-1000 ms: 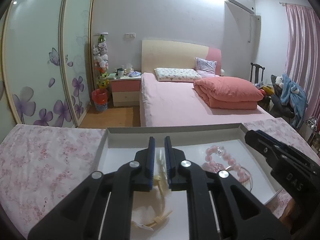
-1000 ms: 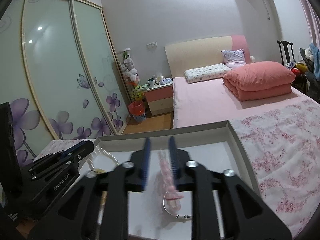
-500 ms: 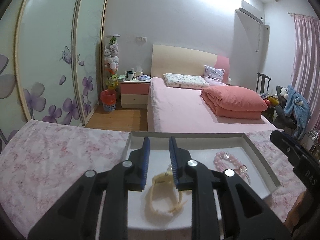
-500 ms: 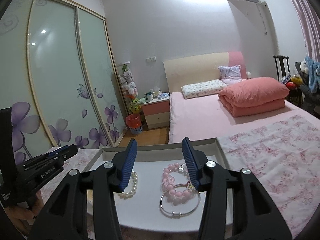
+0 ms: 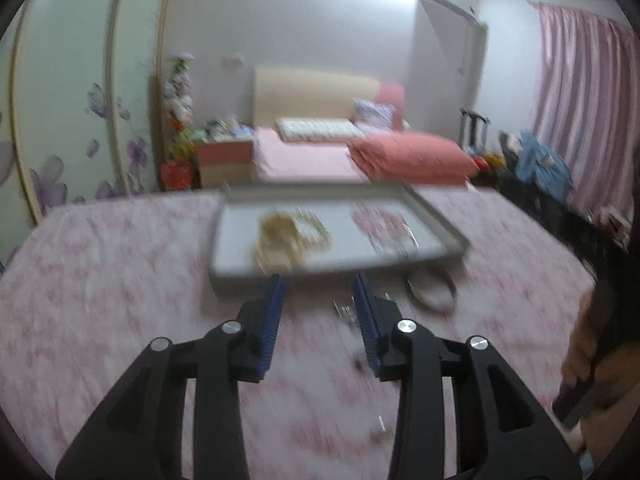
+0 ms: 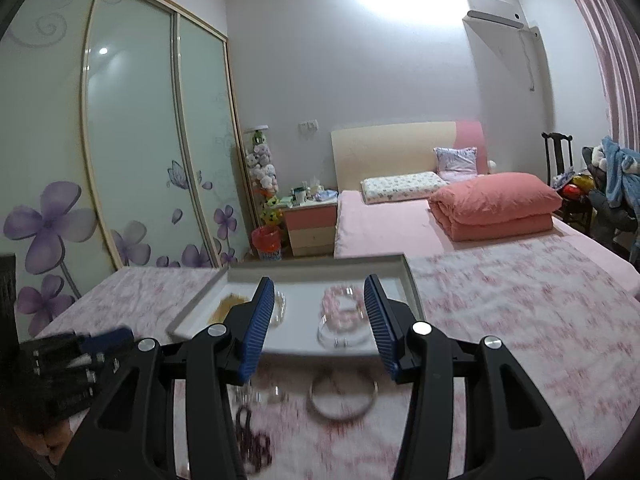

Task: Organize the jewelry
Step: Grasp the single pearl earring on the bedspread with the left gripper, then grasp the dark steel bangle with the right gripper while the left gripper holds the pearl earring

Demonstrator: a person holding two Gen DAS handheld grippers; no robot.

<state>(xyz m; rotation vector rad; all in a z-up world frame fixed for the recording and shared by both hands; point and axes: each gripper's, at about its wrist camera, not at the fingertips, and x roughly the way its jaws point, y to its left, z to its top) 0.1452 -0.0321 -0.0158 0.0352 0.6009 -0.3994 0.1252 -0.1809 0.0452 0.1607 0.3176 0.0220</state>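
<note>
A shallow grey tray (image 5: pixel 436 216) (image 6: pixel 412 288) lies on the pink floral cloth. In it are a yellowish bracelet (image 5: pixel 280 236) (image 6: pixel 228 304), a pearl bracelet (image 5: pixel 316 224) (image 6: pixel 280 308), a pink bead bracelet (image 5: pixel 376 220) (image 6: pixel 342 304) and a silver bangle (image 5: pixel 394 240) (image 6: pixel 344 336). Another silver bangle (image 6: pixel 342 398) (image 5: pixel 430 290) and a dark bead bracelet (image 6: pixel 252 432) rest on the cloth in front of the tray. My left gripper (image 5: pixel 318 284) hovers before the tray's near edge, its jaws opening with nothing between them. My right gripper (image 6: pixel 320 292) stands open and empty above the loose bangle.
The left gripper's body (image 6: pixel 76 352) shows at the lower left of the right wrist view, and a hand (image 5: pixel 580 364) at the right edge of the left wrist view. A small clear trinket (image 6: pixel 260 394) lies by the dark beads. Beyond the cloth stands a bed (image 6: pixel 400 224).
Both grippers have drawn back from the tray. The left one let go of the yellowish bracelet, which now lies in the tray. The right one left the pink bracelet and opened wider.
</note>
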